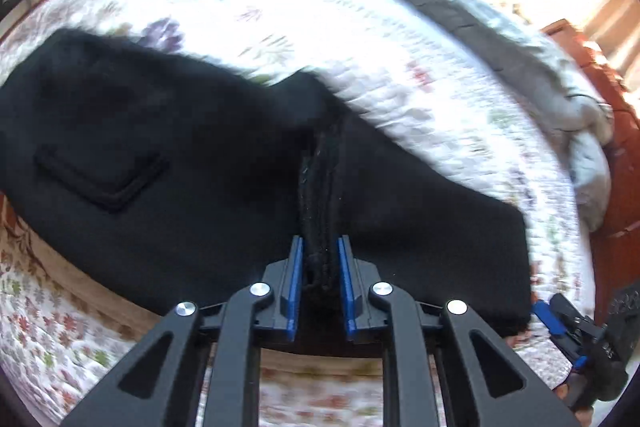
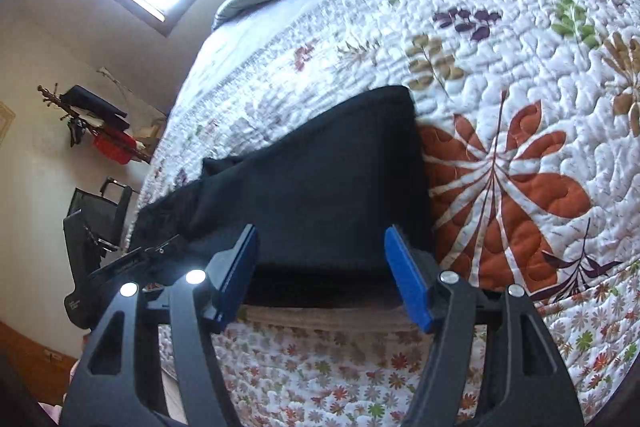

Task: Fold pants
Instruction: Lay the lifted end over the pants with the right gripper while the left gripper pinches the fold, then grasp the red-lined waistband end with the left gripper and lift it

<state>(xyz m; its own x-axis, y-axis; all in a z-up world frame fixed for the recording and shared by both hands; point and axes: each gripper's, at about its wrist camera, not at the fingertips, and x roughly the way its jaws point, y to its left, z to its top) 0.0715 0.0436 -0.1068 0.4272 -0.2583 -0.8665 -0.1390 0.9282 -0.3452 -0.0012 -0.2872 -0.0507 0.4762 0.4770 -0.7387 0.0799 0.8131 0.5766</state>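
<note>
Black pants [image 1: 168,155] spread flat across a flower-printed quilt [image 1: 280,7] on the bed, reaching from far left of the left hand-held gripper [image 1: 320,247] to just past its right side. A sewn patch pocket [image 1: 100,179] well to the left of the blue pads [image 1: 294,279]. A bunched ridge of black cloth straight ahead, pinched between the two pads, jaws nearly shut on it. Blurred around the edges in this view. A grey blanket [image 1: 520,39] heaped along the far edge of the bed, ahead and to the right. Down at the right edge, the tip of the right hand-held gripper [image 1: 560,323], just beside the corner of the pants.

In the right wrist view, a chair [image 2: 100,215] and a rack of clothes [image 2: 100,123] against the wall, far off to the left of the right hand-held gripper [image 2: 320,239]. Jaws standing wide apart, nothing pressed by either pad. Between them and just ahead, the near folded edge of the pants [image 2: 332,187], hanging slightly over the side of the bed. To the right, touching the cloth's edge, a large rust-red flower [image 2: 512,195] printed on the quilt [image 2: 500,39].
</note>
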